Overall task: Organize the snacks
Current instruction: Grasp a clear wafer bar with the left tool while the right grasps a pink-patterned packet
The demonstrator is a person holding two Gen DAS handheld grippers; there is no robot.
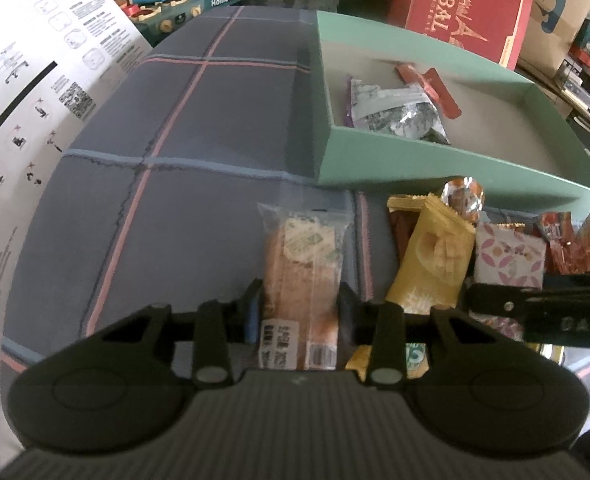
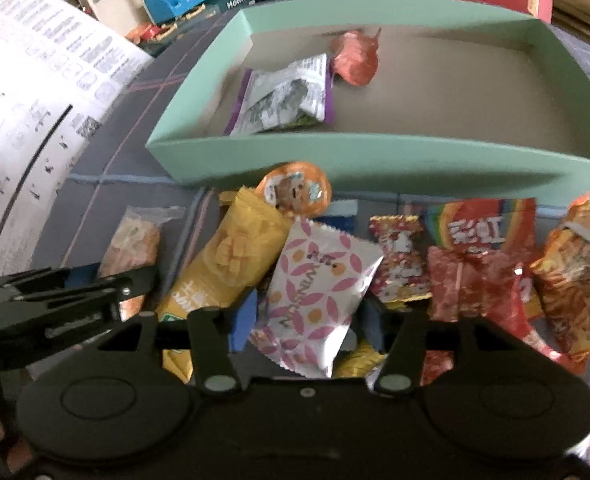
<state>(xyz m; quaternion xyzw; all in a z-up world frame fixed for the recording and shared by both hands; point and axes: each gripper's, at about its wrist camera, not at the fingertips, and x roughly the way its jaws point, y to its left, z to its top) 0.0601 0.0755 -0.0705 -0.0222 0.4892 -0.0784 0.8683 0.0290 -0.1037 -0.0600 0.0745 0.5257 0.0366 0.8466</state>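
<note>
Both grippers clamp snacks: left gripper [image 1: 300,312] half-closed on the clear-wrapped bar [image 1: 304,276], lengthwise toward twelve o'clock; right gripper [image 2: 307,320] on the pink-patterned packet [image 2: 315,292], tilted toward one.

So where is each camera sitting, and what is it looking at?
Left wrist: sits on the left tongs, looking down along them at the clear-wrapped cake bar between their fingers; the right tongs' black finger pokes in from the right.
Right wrist: sits on the right tongs, looking down at the pink-patterned white packet between their fingers; the left tongs poke in from the left.
Both share: the green box, the silver-purple packet inside it, the yellow mango packet and the plaid cloth.
</note>
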